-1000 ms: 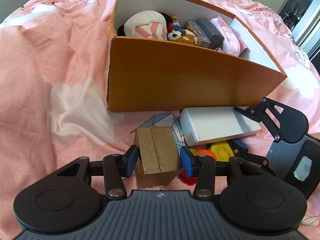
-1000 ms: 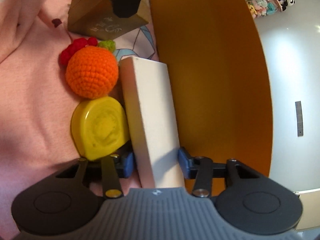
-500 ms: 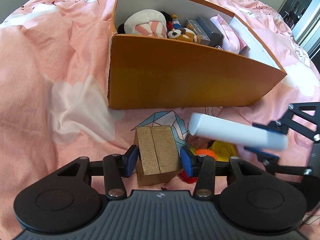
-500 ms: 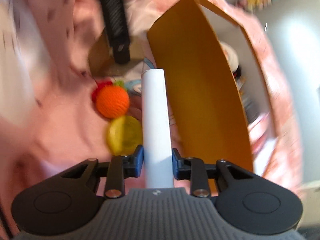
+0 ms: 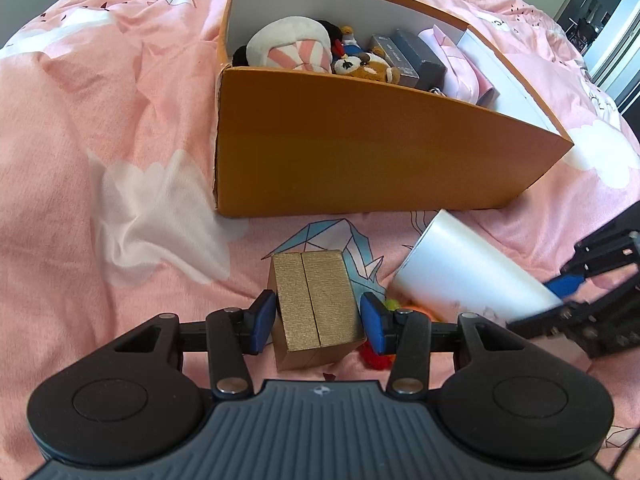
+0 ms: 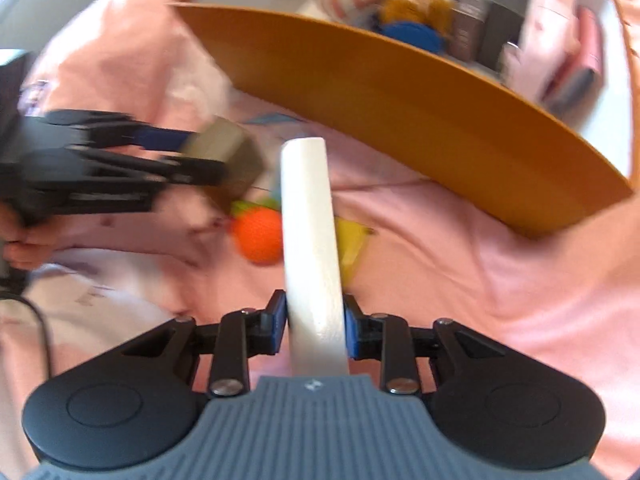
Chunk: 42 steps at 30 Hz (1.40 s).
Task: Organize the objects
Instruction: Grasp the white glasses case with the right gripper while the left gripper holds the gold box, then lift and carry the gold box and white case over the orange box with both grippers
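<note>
Holding two boxes at once, so the risk is dropping either before it's in the orange carton (image 5: 360,152), which sits ahead of both tools w/ plush toys and small boxes packed inside.

My right gripper (image 6: 316,326) is clamped narrow on the white box (image 6: 310,232), gripped near one end only, the long rest sticking fwd. Smooth, glossy card; it could pivot or slide out btw the pads, or its far end could clip the carton's front wall.

My left gripper (image 5: 319,318) has the gold box (image 5: 314,300) btw its blue pads, mid-width, box tilted, low edge by the pink sheet (image 5: 120,120). Ribbed gold texture looks grippy, but it may twist.

Just right of the left tool: knitted orange ball (image 6: 258,238), soft, could roll on the wrinkled sheet.
</note>
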Tool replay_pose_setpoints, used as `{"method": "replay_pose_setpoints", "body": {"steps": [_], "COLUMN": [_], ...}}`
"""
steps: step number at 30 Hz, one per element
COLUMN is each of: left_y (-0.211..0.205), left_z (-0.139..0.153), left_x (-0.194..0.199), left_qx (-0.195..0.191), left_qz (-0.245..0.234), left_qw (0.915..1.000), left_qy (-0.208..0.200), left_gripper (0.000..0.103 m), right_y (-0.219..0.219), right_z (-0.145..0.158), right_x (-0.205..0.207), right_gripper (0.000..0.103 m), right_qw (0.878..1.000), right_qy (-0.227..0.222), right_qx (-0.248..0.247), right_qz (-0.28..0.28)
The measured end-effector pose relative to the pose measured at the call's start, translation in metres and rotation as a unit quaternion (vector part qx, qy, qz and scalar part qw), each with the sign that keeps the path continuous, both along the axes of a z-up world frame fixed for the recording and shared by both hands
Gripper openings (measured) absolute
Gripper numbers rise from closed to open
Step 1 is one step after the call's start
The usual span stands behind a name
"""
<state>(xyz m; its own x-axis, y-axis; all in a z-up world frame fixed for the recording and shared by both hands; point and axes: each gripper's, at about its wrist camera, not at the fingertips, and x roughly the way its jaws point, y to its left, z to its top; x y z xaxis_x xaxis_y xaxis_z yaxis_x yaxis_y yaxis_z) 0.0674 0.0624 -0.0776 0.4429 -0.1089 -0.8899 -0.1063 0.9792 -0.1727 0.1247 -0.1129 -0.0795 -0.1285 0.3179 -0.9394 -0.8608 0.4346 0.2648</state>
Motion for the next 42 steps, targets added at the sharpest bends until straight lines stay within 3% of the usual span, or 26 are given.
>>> {"method": "replay_pose_setpoints", "body": {"steps": [4,9,14,19,22,25,27,30,36,42], "left_y": [0.002,0.0,0.001,0.002,0.002,0.004,0.003,0.0,0.0,-0.003], "left_z": [0.001,0.001,0.001,0.001,0.001,0.0,0.0,-0.003,-0.007,0.008], "left_x": [0.001,0.002,0.001,0.001,0.002,0.001,0.001,0.004,0.005,-0.006], "left_qx": [-0.001,0.005,0.002,0.001,0.002,-0.002,0.0,0.008,-0.004,-0.002], "left_qz": [0.0,-0.002,0.0,0.0,-0.001,-0.001,-0.003,-0.011,-0.008,-0.01], "left_qw": [1.0,1.0,1.0,1.0,1.0,1.0,1.0,0.9999,0.9998,0.9999], "left_qy": [0.002,0.002,0.003,0.003,0.002,0.002,0.004,0.008,0.017,-0.011], "left_gripper": [0.053,0.053,0.053,0.053,0.053,0.053,0.053,0.054,0.054,0.053], "right_y": [-0.001,0.013,0.017,0.024,0.031,0.037,0.038,0.037,0.037,0.032], "right_z": [0.005,0.001,0.006,0.007,0.003,-0.002,-0.004,-0.004,0.016,0.054], "right_x": [-0.004,-0.018,-0.026,-0.041,-0.041,-0.024,-0.012,-0.002,-0.019,-0.044], "right_gripper": [0.034,0.053,0.061,0.061,0.061,0.056,0.047,0.044,0.032,0.028], "right_qw": [0.999,0.989,0.977,0.959,0.961,0.97,0.977,0.983,0.979,0.963], "right_qy": [-0.053,-0.134,-0.186,-0.251,-0.239,-0.217,-0.192,-0.167,-0.18,-0.227], "right_qx": [-0.012,-0.041,-0.063,-0.072,-0.069,-0.067,-0.064,-0.058,-0.036,-0.015], "right_qz": [0.0,0.056,0.084,0.112,0.116,0.089,0.07,0.056,0.089,0.143]}}
